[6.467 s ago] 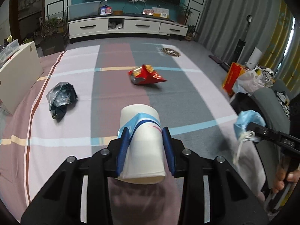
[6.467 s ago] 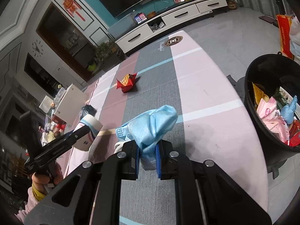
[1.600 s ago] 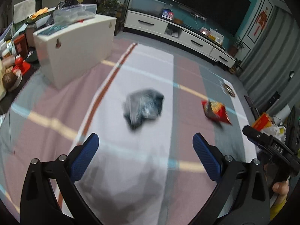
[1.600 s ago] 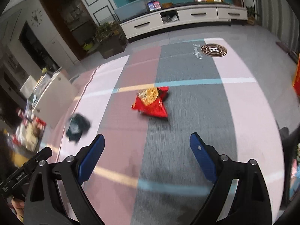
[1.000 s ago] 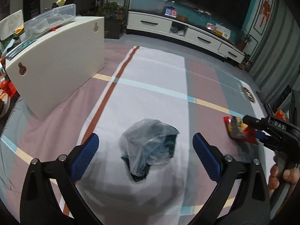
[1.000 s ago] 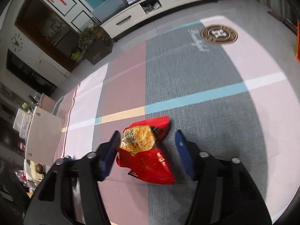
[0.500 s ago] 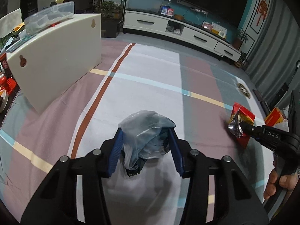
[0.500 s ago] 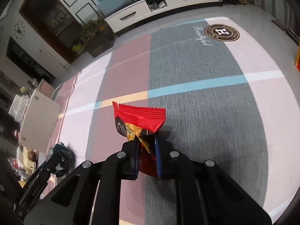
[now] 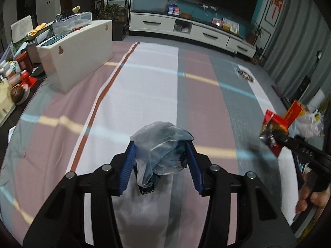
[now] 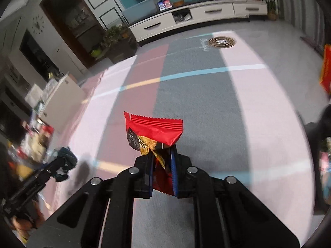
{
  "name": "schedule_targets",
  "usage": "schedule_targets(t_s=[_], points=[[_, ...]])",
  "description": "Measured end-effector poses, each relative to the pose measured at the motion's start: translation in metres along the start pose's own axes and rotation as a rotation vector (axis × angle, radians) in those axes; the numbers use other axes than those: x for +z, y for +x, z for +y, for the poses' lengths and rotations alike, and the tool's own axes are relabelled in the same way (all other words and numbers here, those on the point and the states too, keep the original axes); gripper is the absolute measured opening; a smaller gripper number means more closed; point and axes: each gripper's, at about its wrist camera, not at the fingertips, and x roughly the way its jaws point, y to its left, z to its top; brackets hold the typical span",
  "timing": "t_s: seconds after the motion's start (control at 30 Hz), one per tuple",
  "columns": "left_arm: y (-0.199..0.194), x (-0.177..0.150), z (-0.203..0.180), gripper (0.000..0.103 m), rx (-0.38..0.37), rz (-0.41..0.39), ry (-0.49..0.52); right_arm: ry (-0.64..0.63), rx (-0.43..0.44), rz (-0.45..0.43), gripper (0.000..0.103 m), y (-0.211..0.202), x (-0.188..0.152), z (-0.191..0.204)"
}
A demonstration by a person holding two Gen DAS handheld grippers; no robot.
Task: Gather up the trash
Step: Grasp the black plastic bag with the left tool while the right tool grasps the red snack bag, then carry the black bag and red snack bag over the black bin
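Above the striped carpet (image 9: pixel 149 86), the left tool (image 9: pixel 160 161) is clenched on a crumpled grey plastic bag (image 9: pixel 161 144), lifted clear of the floor. To its right, the right tool (image 10: pixel 162 165) pinches a red snack wrapper (image 10: pixel 155 130) tight between its pads, also held off the carpet.

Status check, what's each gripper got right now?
Left gripper shut on crumpled plastic bag. Right gripper shut on red snack wrapper. Both lifted off striped rug; nothing blocking.
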Motion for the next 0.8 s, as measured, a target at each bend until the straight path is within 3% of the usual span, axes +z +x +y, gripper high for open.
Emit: schedule_targets(t_s=[0.33,0.8], points=[[-0.043,-0.040,-0.035,0.050,-0.004,-0.005,0.044,-0.021,-0.083,-0.061,0.015,-0.063,-0.047,-0.020],[-0.087,-0.060,-0.115,0.051,-0.052,-0.054,0.209,0.005,-0.122,-0.161,0.015,-0.129,-0.069,-0.048]])
